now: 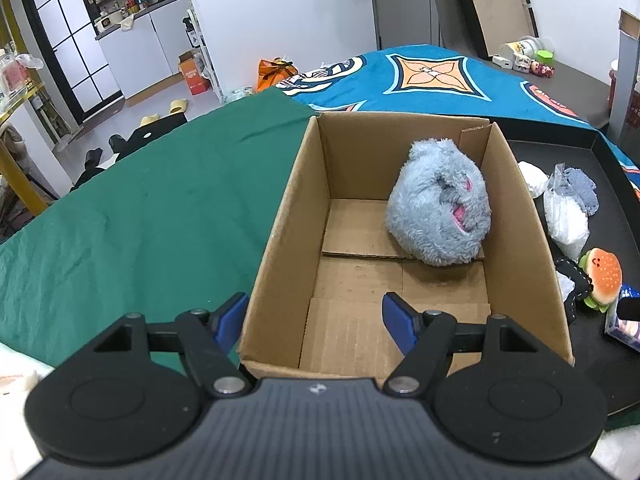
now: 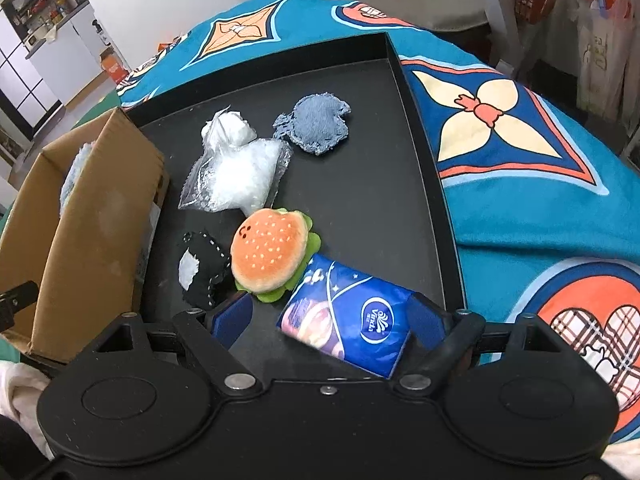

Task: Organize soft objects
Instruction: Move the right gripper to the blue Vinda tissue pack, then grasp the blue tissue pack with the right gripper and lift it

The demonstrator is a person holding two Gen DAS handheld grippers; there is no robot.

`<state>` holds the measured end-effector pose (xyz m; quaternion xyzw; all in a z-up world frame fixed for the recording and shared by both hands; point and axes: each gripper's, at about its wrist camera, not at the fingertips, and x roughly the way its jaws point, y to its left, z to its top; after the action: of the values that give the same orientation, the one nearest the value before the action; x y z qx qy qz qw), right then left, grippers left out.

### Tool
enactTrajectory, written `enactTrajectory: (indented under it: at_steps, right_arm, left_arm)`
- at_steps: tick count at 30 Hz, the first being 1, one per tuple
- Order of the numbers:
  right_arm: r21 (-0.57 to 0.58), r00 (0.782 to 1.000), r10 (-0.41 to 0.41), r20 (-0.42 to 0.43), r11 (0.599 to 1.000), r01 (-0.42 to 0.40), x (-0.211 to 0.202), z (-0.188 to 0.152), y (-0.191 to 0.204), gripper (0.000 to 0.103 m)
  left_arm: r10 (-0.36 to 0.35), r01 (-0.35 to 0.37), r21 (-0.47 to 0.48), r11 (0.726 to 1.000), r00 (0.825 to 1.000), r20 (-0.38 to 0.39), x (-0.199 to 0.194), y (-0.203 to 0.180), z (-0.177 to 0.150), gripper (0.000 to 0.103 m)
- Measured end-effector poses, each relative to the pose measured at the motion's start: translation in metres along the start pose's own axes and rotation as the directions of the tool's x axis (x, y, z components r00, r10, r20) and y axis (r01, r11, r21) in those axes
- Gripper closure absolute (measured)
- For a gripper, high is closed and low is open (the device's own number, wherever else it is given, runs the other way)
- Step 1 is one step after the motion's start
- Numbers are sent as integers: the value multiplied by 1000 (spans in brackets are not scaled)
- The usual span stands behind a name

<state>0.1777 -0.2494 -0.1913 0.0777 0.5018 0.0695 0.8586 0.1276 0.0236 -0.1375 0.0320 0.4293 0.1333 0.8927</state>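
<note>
Through the left wrist view, we see our left gripper (image 1: 316,320) with its blue fingers spread wide and holding nothing. One finger (image 1: 230,316) sits outside the left wall of the cardboard box (image 1: 288,216) and the other hangs over the box floor. Inside, a fluffy grey-blue plush toy (image 1: 440,204) rests against the right wall near the far corner. The box stands on a green cloth (image 1: 140,200), and past it lies a blue patterned blanket (image 1: 432,80). To the right we catch the black tray (image 1: 560,152) with a clear plastic bag (image 1: 566,216) and a hamburger plush (image 1: 602,278).

Over to the right wrist view: our right gripper (image 2: 332,318) has its fingers apart around a blue Vinda tissue pack (image 2: 352,316), which lies on the black tray (image 2: 380,184). The right finger (image 2: 430,320) is touching the pack's end, while the left finger (image 2: 232,316) stands clear of it. Just beyond, the hamburger plush (image 2: 270,254) touches the pack's far corner. Beside the burger sits a black stitched pouch (image 2: 204,274). Farther back we have the clear plastic bag (image 2: 236,168) of white stuffing and a denim pad (image 2: 316,124). The cardboard box (image 2: 92,216) stands on the left against the tray.
</note>
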Motion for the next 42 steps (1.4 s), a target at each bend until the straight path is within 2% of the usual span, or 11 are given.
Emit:
enactTrajectory:
  at_steps: [8, 10, 12, 13, 14, 21, 29, 42]
  right_arm:
    - [-88, 995, -97, 7, 991, 98, 13, -1, 7, 20]
    - [-107, 992, -123, -17, 987, 121, 16, -4, 9, 20]
    - [-85, 991, -121, -51, 990, 116, 19, -7, 6, 23]
    - [-75, 991, -117, -60, 991, 113, 19, -9, 4, 31]
    - [-76, 991, -120, -57, 990, 115, 18, -11, 3, 31]
    - [-92, 992, -123, 3, 988, 122, 4, -8, 6, 32]
    - [-92, 994, -83, 70, 992, 89, -22, -1, 14, 32]
    - [-121, 981, -72, 182, 988, 95, -54, 15, 36, 32]
  left_arm:
    - [-7, 6, -19, 1000, 1000, -7, 3, 3, 1, 31]
    - [-10, 10, -28, 1000, 1000, -5, 2, 5, 1, 31]
    - [-15, 15, -36, 999, 1000, -5, 2, 7, 1, 31]
    - [-18, 18, -39, 999, 1000, -5, 1, 8, 1, 31]
    - [-21, 21, -42, 999, 1000, -5, 1, 9, 1, 31]
    - [-42, 42, -54, 998, 999, 9, -4, 14, 2, 31]
    - [-62, 63, -69, 996, 998, 17, -7, 19, 3, 31]
    - [-77, 79, -93, 993, 997, 27, -8, 27, 0, 31]
